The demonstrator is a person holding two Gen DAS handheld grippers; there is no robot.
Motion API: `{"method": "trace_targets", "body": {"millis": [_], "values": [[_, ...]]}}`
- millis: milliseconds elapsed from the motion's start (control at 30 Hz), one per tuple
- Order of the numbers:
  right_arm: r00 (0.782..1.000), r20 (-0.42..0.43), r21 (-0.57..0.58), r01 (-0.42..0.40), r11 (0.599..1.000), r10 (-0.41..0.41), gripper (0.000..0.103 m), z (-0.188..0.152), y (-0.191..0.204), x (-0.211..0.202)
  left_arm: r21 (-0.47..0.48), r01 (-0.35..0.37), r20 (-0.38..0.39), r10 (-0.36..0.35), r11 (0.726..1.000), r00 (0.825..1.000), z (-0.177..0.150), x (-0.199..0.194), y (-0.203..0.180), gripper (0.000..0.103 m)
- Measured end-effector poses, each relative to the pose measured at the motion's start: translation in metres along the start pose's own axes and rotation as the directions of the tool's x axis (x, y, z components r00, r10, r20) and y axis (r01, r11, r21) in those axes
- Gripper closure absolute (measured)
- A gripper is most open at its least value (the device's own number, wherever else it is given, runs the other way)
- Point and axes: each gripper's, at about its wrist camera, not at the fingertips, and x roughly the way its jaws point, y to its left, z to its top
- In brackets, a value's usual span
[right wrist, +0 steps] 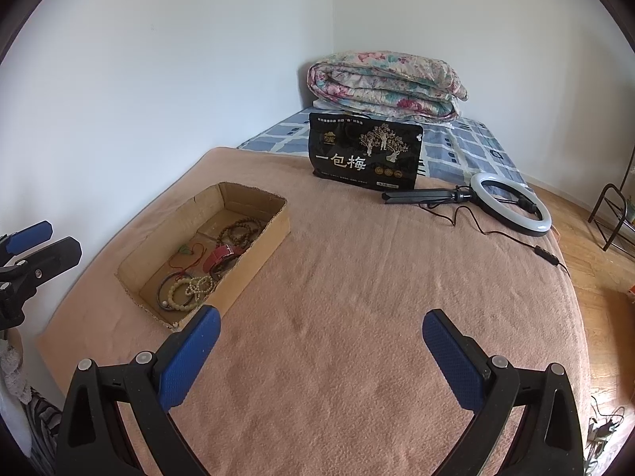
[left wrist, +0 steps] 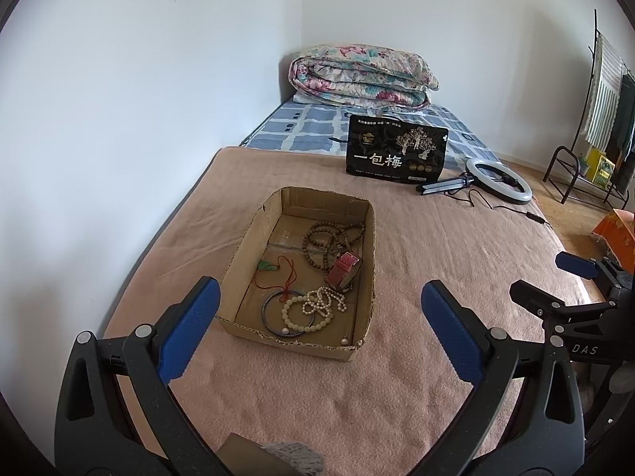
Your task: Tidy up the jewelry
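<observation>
Left gripper [left wrist: 319,297]: being held spread apart, empty (above pink blanket [left wrist: 436,246]).
Right gripper [right wrist: 321,327]: likewise being held apart.
Jewelry [left wrist: 317,277]: being kept inside cardboard box [left wrist: 238,254].

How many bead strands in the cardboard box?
3: brown bead strand coiled at the far end of the cardboard box; cream bead bracelet near the front, over a dark bangle; small pearl strand bunched beside it. More may hide underneath.

Blanketed bed [right wrist: 357,317]: cardboard box [left wrist: 359,277], snack bag [left wrist: 395,148], ring light [left wrist: 500,186], probably.
</observation>
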Motion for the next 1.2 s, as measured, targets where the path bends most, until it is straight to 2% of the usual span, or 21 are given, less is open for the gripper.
{"method": "trace_targets", "body": {"millis": [1200], "values": [[1.0, -0.008, 0.004, -0.003, 1.0, 0.003, 0.0, -0.0005, 0.0, 0.0016, -0.002, -0.002, 0.003, 0.002, 1.0, 1.0, 0.0011, -0.0001, 0.0033, 0.0]]}}
